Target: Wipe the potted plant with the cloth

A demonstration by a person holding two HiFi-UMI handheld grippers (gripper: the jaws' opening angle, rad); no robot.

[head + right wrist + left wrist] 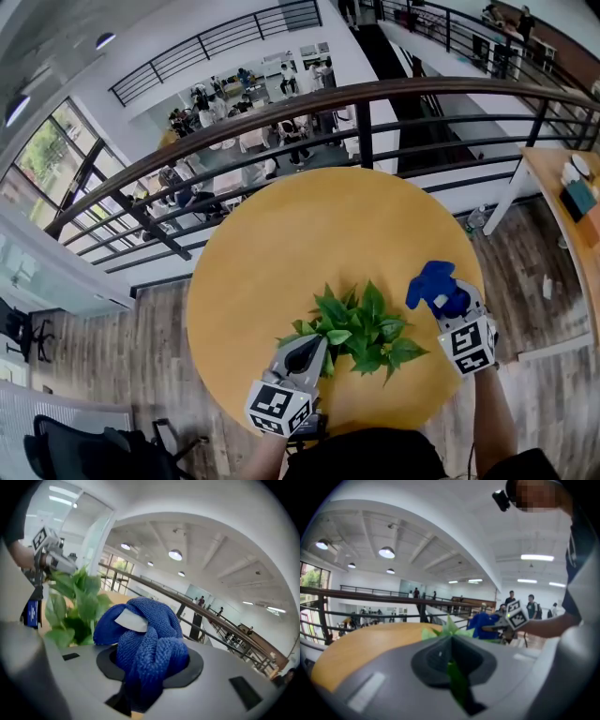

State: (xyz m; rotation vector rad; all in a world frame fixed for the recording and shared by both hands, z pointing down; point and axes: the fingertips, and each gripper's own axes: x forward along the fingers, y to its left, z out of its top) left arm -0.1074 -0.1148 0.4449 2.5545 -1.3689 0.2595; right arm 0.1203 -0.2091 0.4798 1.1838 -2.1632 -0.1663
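Observation:
A leafy green potted plant [361,330] stands near the front edge of the round wooden table [309,234]. My left gripper [312,349] reaches in from the plant's left and is shut on one of its leaves [457,682], which runs down between the jaws. My right gripper [448,305] is just right of the plant, shut on a bunched blue cloth [433,286]. In the right gripper view the cloth [147,644] with its white tag fills the jaws, and the plant [75,606] is to its left. The pot itself is hidden under the leaves.
A dark metal railing [356,103] curves behind the table, with a lower floor and people beyond it. A second wooden table [567,216] with small items stands at the far right. Wood flooring surrounds the round table.

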